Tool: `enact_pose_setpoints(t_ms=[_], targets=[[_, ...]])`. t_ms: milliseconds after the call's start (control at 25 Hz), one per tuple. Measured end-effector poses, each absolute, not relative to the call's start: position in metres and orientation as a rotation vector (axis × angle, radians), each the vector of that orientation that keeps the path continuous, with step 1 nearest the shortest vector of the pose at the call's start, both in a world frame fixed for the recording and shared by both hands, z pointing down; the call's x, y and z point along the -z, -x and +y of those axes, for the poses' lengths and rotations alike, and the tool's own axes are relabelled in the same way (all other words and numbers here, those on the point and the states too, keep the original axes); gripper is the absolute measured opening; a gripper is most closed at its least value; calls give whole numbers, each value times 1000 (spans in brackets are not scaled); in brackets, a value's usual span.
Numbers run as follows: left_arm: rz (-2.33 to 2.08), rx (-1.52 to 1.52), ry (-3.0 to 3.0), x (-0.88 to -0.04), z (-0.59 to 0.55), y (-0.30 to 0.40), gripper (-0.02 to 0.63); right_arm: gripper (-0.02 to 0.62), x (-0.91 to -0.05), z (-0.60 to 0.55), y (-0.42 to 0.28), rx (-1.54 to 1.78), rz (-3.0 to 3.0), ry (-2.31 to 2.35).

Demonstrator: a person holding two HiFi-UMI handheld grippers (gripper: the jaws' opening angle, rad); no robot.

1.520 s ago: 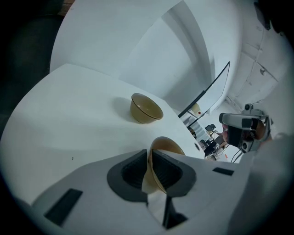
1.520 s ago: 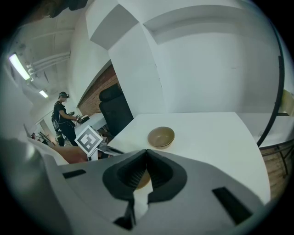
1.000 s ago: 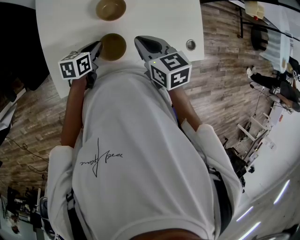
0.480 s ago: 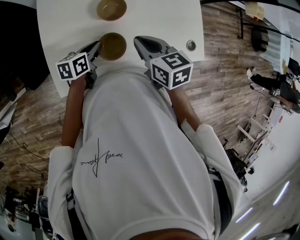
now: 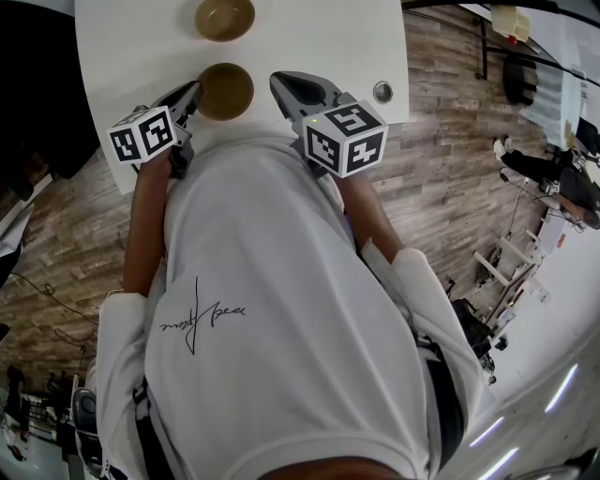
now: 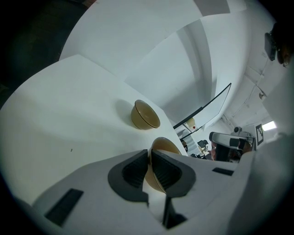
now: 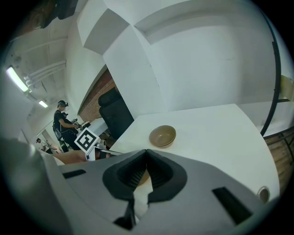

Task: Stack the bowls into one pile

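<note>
**Head view.** A white table [image 5: 141, 56] is recorded at the top, bearing two brown bowls, both upright and empty. The near bowl [image 5: 225, 90] is set close to the front edge, and the far bowl [image 5: 224, 17] is set beyond it, apart. The left gripper [image 5: 191, 93] is held just beside the near bowl's left rim. The right gripper [image 5: 284, 84] is held near its right side, with bare table between. A grommet [image 5: 382, 91] is noted further right. The lower frame is blocked by a white shirt [image 5: 281, 309], with wooden floor [image 5: 450, 169] at either side.

**Left gripper view.** The jaws are found pressed together at the tips, with nothing pinched. The near bowl is largely covered by them, and contact cannot be judged. The far bowl is seen unobstructed. The grommet is not shown here.

**Right gripper view.** The jaws are likewise closed on nothing. Only a sliver of the near bowl is seen through the gap below the tips. A black chair [image 7: 115, 112] is shown beyond the table, and a person [image 7: 62, 119] is shown further off.
</note>
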State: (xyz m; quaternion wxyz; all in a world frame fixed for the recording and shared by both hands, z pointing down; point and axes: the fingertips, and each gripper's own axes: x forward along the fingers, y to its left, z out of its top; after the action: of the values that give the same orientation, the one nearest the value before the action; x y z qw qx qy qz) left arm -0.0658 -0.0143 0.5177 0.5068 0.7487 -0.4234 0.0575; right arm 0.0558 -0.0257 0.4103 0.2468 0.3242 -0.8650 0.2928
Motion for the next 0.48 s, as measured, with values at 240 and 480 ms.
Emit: enact_pose_setpoints(t_ms=[240, 480], targets=[[-1025, -127, -1807, -512, -16, 67, 35, 11, -414, -25, -57, -803, -2345, -883], [-1032, -94, -1820, -499, -21, 68, 35, 12, -417, -21, -55, -834, -2343, -882]])
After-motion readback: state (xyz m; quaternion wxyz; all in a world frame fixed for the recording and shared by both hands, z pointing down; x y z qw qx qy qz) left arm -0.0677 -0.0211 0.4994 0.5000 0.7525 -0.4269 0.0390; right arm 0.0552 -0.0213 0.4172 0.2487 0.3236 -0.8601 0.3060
